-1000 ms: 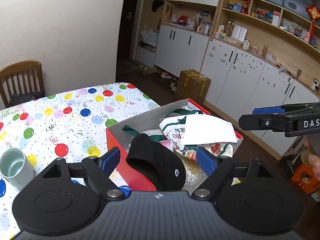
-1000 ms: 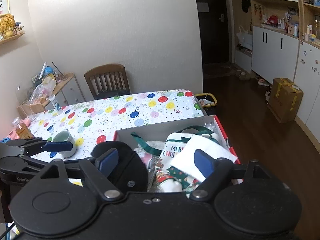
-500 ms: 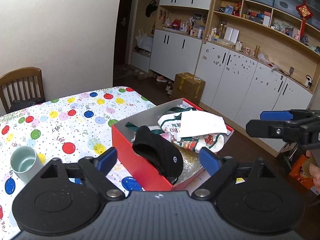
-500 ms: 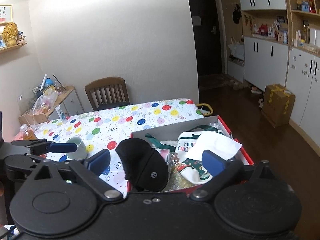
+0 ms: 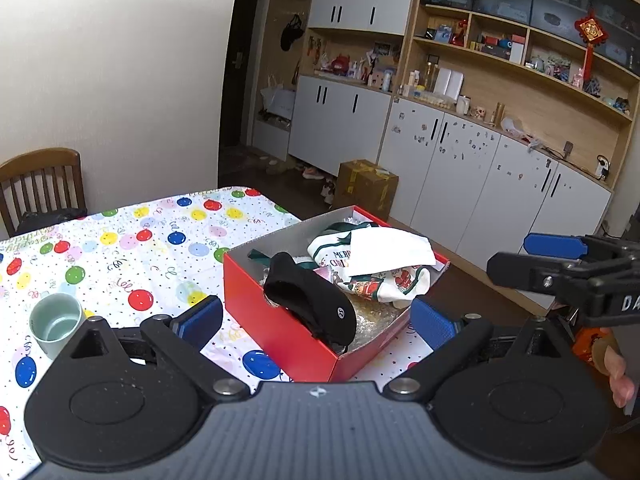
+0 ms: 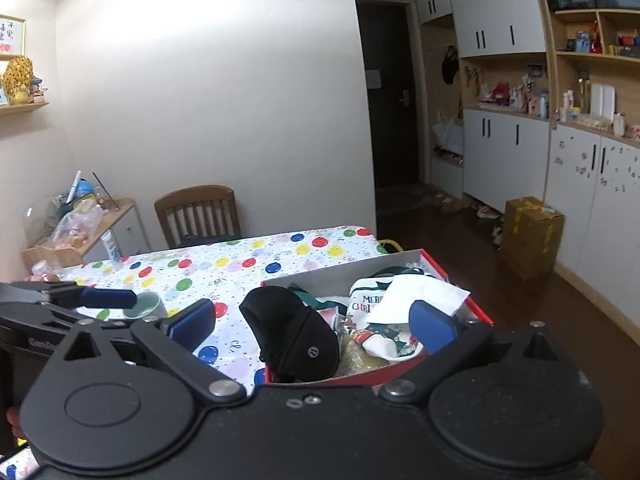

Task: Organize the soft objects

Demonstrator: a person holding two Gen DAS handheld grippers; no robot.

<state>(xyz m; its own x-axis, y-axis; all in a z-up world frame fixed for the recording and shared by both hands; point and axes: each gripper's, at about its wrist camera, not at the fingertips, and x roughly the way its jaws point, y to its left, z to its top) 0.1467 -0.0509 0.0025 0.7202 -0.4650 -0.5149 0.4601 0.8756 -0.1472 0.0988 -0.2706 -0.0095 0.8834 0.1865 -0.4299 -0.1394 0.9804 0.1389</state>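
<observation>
Fingers (image 5: 202, 316) of both the left gripper (image 5: 316, 318) and right gripper (image 6: 312, 320) have just been opening, wide apart and empty. On the balloon-patterned worktop (image 5: 120, 248), the red cardboard box (image 5: 280, 324) holds a white Christmas cloth (image 5: 372, 264) and black knit cap (image 5: 312, 300).

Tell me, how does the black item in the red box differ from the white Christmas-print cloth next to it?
The black item is plain and dark with one small round logo; the Christmas cloth is white with green lettering and red pictures. The black item droops over the red box's near wall; the cloth is bunched toward the far end. Both look like soft fabric and sit in the same box.
</observation>
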